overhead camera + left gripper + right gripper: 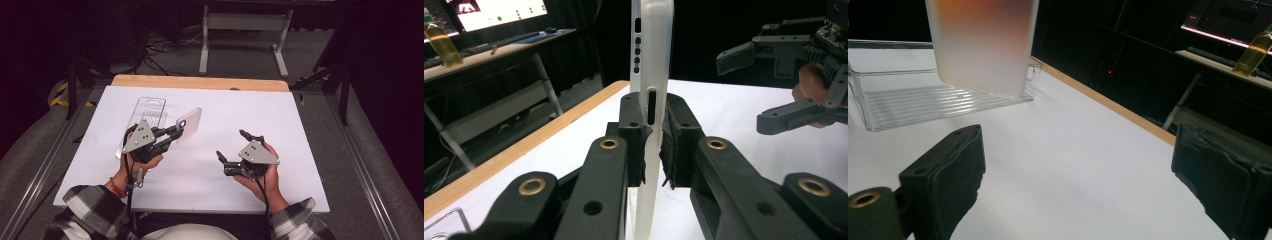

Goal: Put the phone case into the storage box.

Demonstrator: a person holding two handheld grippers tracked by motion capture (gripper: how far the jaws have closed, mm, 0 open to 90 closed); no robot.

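A frosted translucent phone case (189,125) is held off the white table top, my left gripper (177,132) shut on its lower edge. In the left gripper view the case (651,50) stands edge-on and upright, with the black pads (631,125) pressing on both of its sides. To the right, my right gripper (231,144) hovers low over the table with its jaws wide apart and nothing between them. The right gripper view puts the case (983,45) ahead at upper left, beyond the open gripper (1078,170). That open gripper (744,90) also appears at the right of the left gripper view.
A clear ribbed plastic tray (147,112) lies on the white board (210,165) behind the left gripper, also seen as the tray (908,100) behind the case. A wooden edge (200,82) borders the far side. A metal frame (245,22) stands on the floor beyond.
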